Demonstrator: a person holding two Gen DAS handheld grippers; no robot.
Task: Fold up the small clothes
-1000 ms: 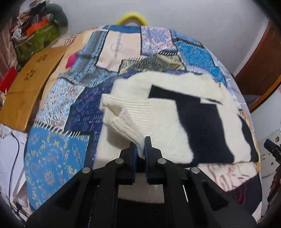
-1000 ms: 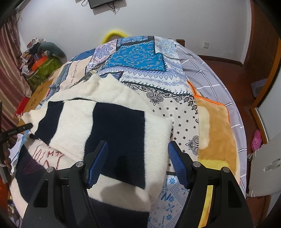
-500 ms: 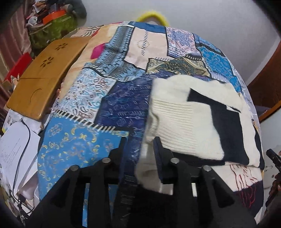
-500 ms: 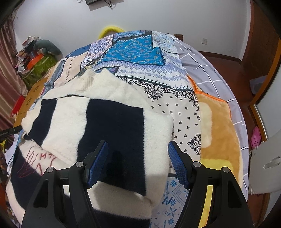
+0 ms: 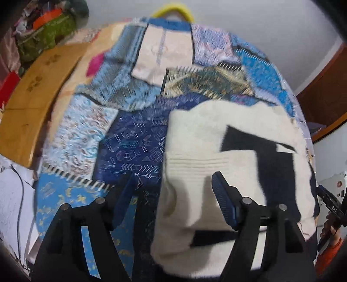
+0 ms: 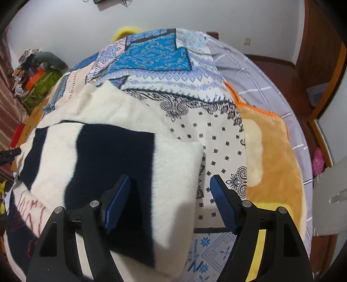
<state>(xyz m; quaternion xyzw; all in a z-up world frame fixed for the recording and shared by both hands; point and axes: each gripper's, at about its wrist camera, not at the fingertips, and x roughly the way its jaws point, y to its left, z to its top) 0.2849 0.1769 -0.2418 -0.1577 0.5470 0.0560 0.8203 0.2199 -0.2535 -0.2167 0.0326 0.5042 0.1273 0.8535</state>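
Observation:
A cream and navy block sweater (image 5: pixel 216 151) lies folded on the patchwork bedspread (image 5: pixel 134 141), with its ribbed cuff end nearest my left gripper. My left gripper (image 5: pixel 173 195) is open and empty, its jaws wide apart over the sweater's near left edge. In the right wrist view the same sweater (image 6: pixel 112 156) lies flat, and my right gripper (image 6: pixel 169 195) is open and empty above its right edge. A dark garment with red stitching (image 6: pixel 23 217) lies under the sweater at the left.
A wooden board (image 5: pixel 32 91) lies left of the bed, by a pile of bags (image 5: pixel 45 32). An orange plush blanket (image 6: pixel 273 156) lies right of the sweater on a grey sheet (image 6: pixel 249 71). A yellow hoop (image 5: pixel 173 8) shows past the far edge.
My left gripper let go of the sweater's sleeve, opened wide and drew back to the left. The sleeve now lies folded on the sweater. My right gripper stayed open and shifted slightly.

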